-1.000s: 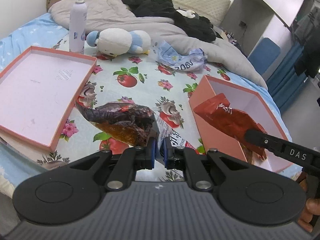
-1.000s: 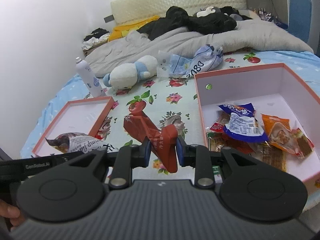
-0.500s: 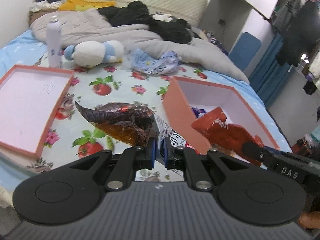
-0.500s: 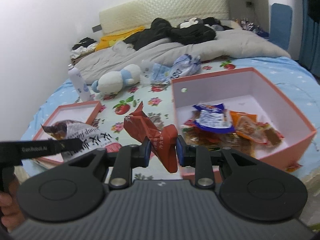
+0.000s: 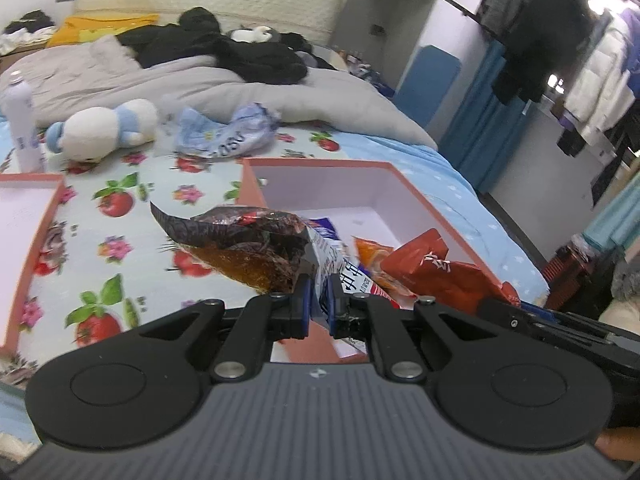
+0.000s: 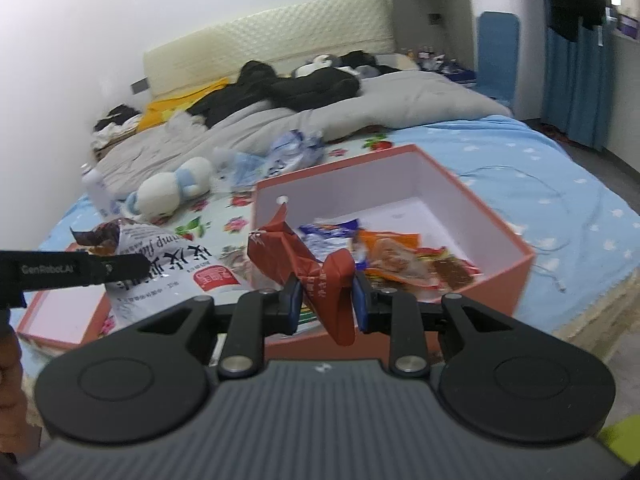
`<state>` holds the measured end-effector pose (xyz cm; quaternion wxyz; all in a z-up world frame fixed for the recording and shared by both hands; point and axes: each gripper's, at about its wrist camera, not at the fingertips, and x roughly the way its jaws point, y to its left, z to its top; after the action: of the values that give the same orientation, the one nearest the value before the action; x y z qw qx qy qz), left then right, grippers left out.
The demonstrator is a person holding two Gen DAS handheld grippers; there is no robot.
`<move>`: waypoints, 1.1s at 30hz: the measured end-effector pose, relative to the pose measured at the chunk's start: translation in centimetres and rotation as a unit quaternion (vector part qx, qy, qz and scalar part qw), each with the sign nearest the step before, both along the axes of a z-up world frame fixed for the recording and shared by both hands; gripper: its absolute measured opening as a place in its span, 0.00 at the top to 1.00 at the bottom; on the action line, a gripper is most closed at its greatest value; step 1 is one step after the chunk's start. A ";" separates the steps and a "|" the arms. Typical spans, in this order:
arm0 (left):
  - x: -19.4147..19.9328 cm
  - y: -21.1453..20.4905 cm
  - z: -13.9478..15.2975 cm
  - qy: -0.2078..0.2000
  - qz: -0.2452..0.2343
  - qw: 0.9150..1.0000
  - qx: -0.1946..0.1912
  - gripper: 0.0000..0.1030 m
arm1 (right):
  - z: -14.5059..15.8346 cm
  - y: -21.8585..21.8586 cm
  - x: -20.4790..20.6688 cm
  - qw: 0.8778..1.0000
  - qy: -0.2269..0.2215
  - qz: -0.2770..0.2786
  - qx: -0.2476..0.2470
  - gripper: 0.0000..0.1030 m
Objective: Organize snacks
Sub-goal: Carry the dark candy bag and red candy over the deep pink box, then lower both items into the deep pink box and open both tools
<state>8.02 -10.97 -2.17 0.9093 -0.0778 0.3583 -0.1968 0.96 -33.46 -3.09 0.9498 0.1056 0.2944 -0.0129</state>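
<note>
Both hand-held grippers loaded, both held over the near edge of the pink box (image 6: pixel 472 200), which sits open on the bed (image 6: pixel 520 152).

Left hand-held gripper (image 5: pixel 320 308): jaws nearly together, pinching the edge of a dark brown-and-white snack bag (image 5: pixel 248 248). The bag hangs clear of the bedsheet, just left of the pink box's near left corner (in the right wrist view it shows as a white printed bag (image 6: pixel 168 268) left of the box).

Right hand-held gripper (image 6: pixel 326 304): jaws partly open, clamped on a crumpled red snack packet (image 6: pixel 304 264). The packet sticks up above the pink box's near wall, its upper end over the box interior.

Inside the pink box: a heap of loose snacks (image 6: pixel 400 256), blue-and-white and orange wrappers, lying toward the near side; the far half of the box floor is bare.

Left of the pink box: a shallow pink lid (image 5: pixel 24 232), lying flat on the flowered sheet. Beyond the box: a white-and-blue plush toy (image 5: pixel 100 128), a white spray bottle (image 5: pixel 20 120) standing upright, and a crumpled blue-white plastic bag (image 5: pixel 224 136). A grey duvet (image 5: pixel 200 84) lies farther back (image somewhat blurred).
</note>
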 end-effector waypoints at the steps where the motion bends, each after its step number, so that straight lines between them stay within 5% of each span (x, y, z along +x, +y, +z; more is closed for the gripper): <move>1: 0.2 -0.6 0.0 0.001 -0.005 1.000 0.000 0.91 | 0.0 -0.6 0.0 1.000 0.001 -0.006 0.001 0.72; 19: 11.5 -9.0 -3.3 0.052 -0.054 0.997 0.020 0.91 | -2.8 -6.7 7.7 0.998 0.044 -0.039 0.003 0.71; 33: 21.0 -12.4 -9.0 0.110 -0.067 0.991 0.036 0.90 | -7.7 -8.9 16.2 0.993 0.111 -0.032 0.006 0.70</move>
<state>29.02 -23.35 -11.13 0.8511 -0.0424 0.4676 -0.2348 17.15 -42.32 -10.77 0.9096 0.1189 0.3946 -0.0534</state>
